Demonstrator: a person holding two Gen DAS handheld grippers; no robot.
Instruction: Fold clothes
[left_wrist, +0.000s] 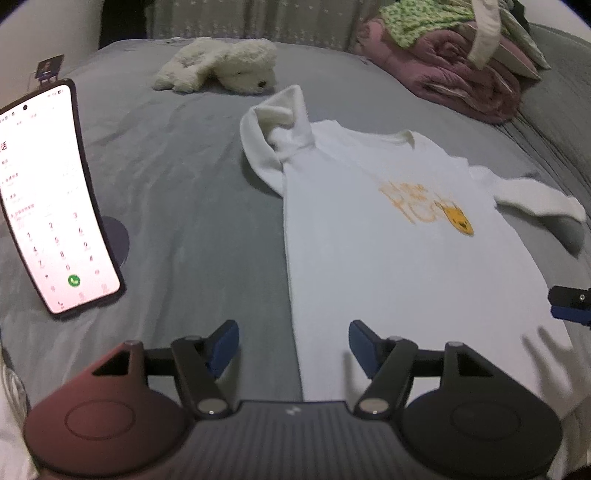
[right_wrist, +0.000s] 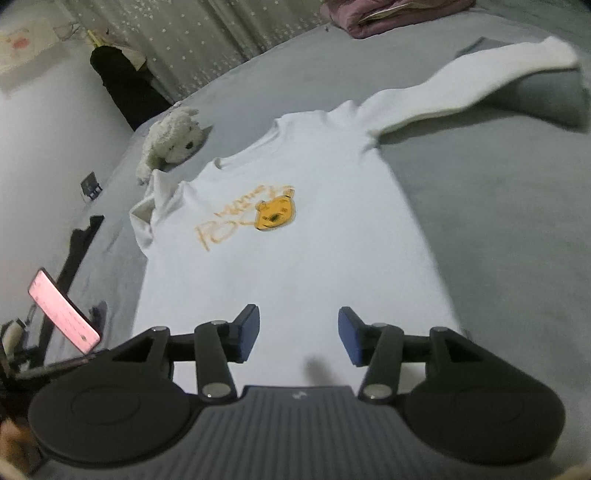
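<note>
Grey bed (left_wrist: 177, 177), curtained wall behind. White long-sleeved top (left_wrist: 388, 251), print up, lies flat at the near edge — long axis running from hem toward the far edge, one sleeve (right_wrist: 461, 85) flung out, the other bunched. Left gripper (left_wrist: 293, 347), jaws apart, straddles the hem's left side; right gripper (right_wrist: 297, 334), jaws apart, hovers mid-hem. Both equally near. Beyond: plush dog (left_wrist: 229, 66), folded blankets (left_wrist: 461, 66); phone (left_wrist: 51, 199) left.
</note>
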